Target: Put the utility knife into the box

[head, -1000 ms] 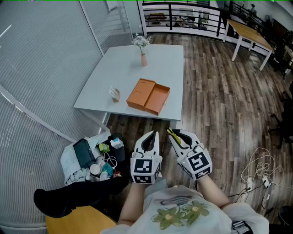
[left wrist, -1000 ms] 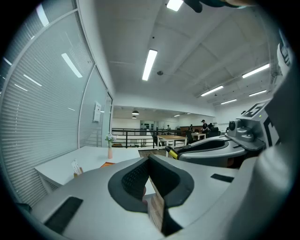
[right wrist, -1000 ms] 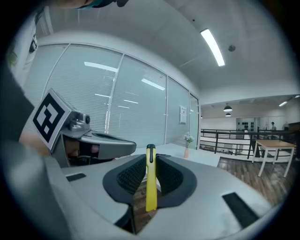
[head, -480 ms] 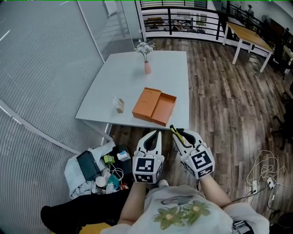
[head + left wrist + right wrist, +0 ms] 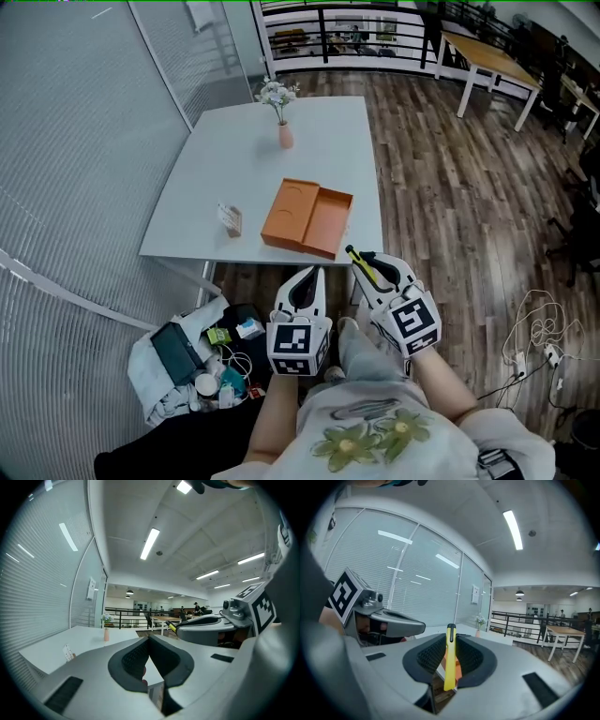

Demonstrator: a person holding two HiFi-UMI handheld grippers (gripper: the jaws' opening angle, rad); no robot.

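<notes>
A yellow utility knife (image 5: 449, 658) with a black tip stands upright between the pads of my right gripper (image 5: 450, 657), which is shut on it. In the head view the knife (image 5: 361, 266) pokes out of the right gripper (image 5: 367, 270), below the table's near edge. My left gripper (image 5: 305, 281) hangs beside it, jaws closed together with nothing between them (image 5: 149, 652). The open orange box (image 5: 307, 217) lies on the white table (image 5: 187, 197) near its front edge, lid folded out flat. Both grippers are short of the table, apart from the box.
A pink vase with white flowers (image 5: 283, 128) stands at the table's far end, a small card holder (image 5: 230, 220) left of the box. A bag and clutter (image 5: 192, 352) lie on the floor at lower left. A glass wall runs along the left; cables (image 5: 534, 342) lie on the wooden floor at right.
The view has shifted: table and box sit slightly nearer and lower left in frame. Both grippers have risen a little toward the table edge. The knife stays held.
</notes>
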